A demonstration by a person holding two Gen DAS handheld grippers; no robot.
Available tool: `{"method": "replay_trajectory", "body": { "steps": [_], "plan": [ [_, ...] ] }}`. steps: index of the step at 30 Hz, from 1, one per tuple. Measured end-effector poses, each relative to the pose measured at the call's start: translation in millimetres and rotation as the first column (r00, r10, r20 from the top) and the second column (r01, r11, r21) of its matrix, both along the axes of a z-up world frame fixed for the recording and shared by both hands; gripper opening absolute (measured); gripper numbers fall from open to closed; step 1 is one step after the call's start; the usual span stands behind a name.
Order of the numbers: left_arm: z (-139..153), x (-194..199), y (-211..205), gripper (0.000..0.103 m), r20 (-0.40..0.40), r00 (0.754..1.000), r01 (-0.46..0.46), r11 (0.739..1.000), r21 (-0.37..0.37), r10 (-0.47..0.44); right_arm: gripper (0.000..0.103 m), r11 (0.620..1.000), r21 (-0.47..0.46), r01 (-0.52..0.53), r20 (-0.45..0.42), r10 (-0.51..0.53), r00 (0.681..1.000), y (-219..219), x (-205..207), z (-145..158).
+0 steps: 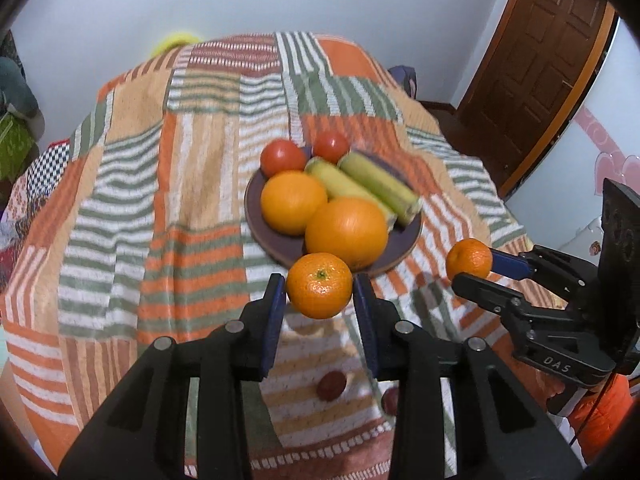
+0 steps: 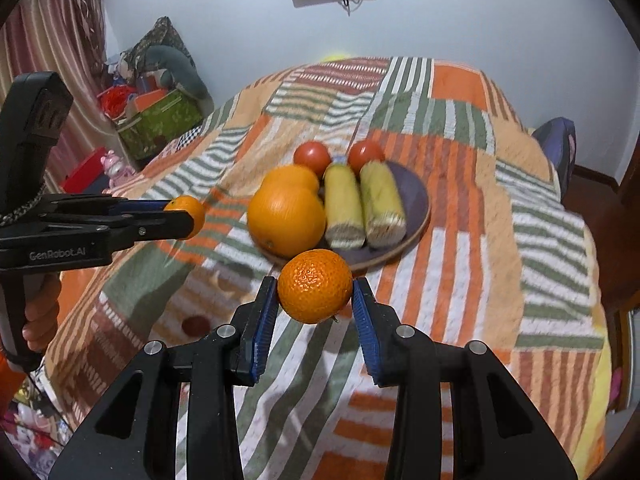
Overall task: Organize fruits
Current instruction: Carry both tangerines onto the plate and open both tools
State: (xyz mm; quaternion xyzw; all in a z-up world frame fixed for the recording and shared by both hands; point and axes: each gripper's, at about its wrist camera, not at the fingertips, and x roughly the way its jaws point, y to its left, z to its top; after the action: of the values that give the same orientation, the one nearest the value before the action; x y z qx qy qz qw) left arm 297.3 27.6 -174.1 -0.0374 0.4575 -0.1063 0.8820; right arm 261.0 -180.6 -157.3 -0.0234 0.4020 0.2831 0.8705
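**Orange mandarins held in both tongs, near the plate**

Orange fruit fills both tongs at once. On the left, the left tongs (image 1: 320,296) are closed on a mandarin (image 1: 319,285), held in the air just short of the near rim of the dark plate (image 1: 404,248). That plate already carries two large oranges (image 1: 346,232), two tomatoes (image 1: 283,157) and two corn cobs (image 1: 380,186), on the striped patchwork cloth (image 1: 120,200) covering the table. To the right, the right tongs (image 2: 315,294) grip a second mandarin (image 2: 315,286), likewise lifted near the plate's front edge.

The step in hand looks like carrying both mandarins to the plate. The next move probably calls for finding bare plate, which is scarce; a mandarin set on the crowded front could roll off.

Two small dark red fruits (image 1: 331,385) lie on the cloth below, one half hidden behind the left tongs; their kind is unclear. Motion blur softens the corn.
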Motion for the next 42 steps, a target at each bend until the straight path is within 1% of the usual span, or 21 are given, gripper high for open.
{"method": "replay_trajectory", "body": {
  "steps": [5,12,19,26,34,40,42],
  "plan": [
    [8,16,-8,0.035,0.032,0.999,0.003,1.000,0.004,-0.003,0.035,1.000,0.001,0.006,0.037,-0.006,0.999,1,16,9],
    [9,42,-16,0.035,0.049,0.999,0.012,1.000,-0.011,-0.011,0.035,1.000,-0.002,0.012,0.082,-0.012,0.997,7,40,19],
    [8,67,-23,0.035,0.065,0.998,0.024,1.000,-0.012,-0.023,0.035,1.000,-0.009,0.013,0.090,-0.012,0.996,14,62,12],
    [-1,96,-24,0.035,0.055,0.998,0.014,0.999,-0.048,-0.012,0.035,0.999,-0.034,0.005,0.081,-0.003,0.997,23,81,1],
    [-23,123,-22,0.035,0.013,1.000,0.010,0.999,-0.033,-0.010,0.035,0.999,-0.047,-0.015,0.047,0.017,0.999,28,103,-14],
    [-33,129,-24,0.035,-0.012,1.000,0.021,0.999,-0.032,-0.021,0.035,0.998,-0.055,-0.026,0.052,0.029,0.998,31,107,-19],
    [-34,129,-26,0.035,-0.009,1.000,0.021,0.999,-0.030,-0.021,0.035,0.998,-0.057,-0.027,0.057,0.031,0.998,31,107,-19]
  ]
}}
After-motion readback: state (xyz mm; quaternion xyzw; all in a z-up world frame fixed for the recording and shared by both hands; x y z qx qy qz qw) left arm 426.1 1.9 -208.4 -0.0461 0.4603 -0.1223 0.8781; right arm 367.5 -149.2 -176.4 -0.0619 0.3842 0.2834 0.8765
